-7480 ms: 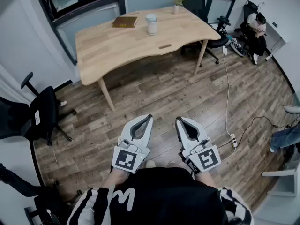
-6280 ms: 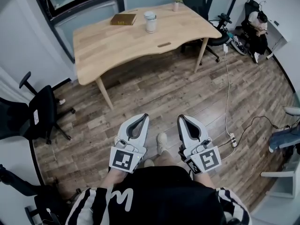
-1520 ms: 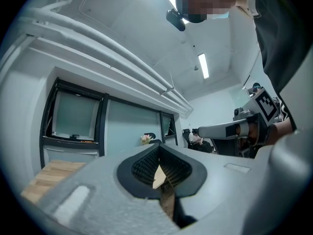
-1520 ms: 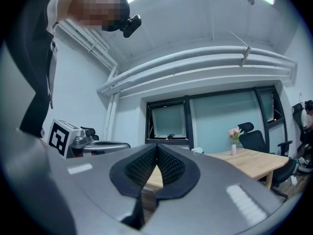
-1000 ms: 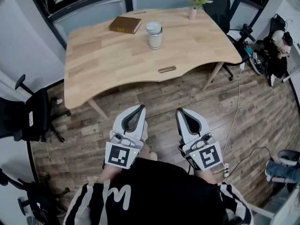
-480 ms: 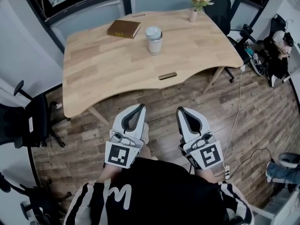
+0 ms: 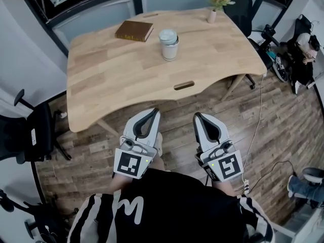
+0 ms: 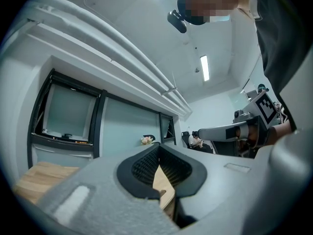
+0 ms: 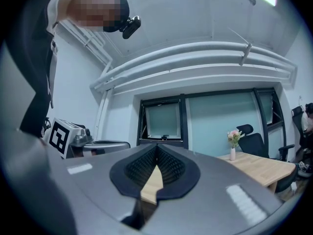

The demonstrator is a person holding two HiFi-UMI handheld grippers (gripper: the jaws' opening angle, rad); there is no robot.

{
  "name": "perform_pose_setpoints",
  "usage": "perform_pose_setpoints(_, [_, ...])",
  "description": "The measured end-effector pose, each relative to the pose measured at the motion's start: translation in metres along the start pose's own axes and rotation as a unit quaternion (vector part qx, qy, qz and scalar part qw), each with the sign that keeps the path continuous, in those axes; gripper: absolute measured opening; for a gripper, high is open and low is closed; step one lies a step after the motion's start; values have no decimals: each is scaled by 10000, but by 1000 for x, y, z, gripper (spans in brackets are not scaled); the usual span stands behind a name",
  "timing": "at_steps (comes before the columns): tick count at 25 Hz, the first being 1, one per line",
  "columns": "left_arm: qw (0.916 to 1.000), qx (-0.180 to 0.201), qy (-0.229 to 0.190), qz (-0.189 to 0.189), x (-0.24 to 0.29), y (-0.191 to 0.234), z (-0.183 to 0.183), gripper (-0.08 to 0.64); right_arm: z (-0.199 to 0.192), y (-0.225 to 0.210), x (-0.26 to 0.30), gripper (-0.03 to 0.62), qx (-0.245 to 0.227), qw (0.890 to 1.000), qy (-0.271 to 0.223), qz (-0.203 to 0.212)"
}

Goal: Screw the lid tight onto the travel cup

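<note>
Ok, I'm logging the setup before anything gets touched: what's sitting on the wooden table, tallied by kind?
Book: 1
Travel cup, lid on top: 1
Vase of flowers: 1
Total: 3

Office: wooden desk (image 7: 126,70) with cable slot (image 7: 184,85), black swivel chairs (image 7: 33,135) around it, dark-framed glazed partition (image 7: 96,6) behind, plank floor (image 7: 283,120) with trailing cable (image 7: 261,110), person (image 7: 305,44) seated in the corner.

Travel cup (image 7: 169,44) on wooden table (image 7: 116,70), book (image 7: 134,31) nearby
</note>
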State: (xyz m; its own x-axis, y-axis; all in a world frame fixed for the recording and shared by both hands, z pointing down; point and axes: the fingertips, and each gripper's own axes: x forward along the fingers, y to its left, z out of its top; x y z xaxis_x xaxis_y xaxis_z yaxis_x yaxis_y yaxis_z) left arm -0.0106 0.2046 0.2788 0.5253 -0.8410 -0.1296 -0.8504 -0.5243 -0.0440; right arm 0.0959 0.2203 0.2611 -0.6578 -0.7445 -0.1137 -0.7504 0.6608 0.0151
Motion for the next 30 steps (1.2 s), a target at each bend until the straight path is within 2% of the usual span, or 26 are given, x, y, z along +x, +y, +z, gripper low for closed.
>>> perform_pose_setpoints(19, [9999,-96,51,-56,63,62,-13,2,-14,-44,74,0,-78,9998,154,-129])
perform_pose_setpoints(30, [9997,-115,10,-194,104,103,-12,2,-5,-65,128,0,-7,9996,112,-241])
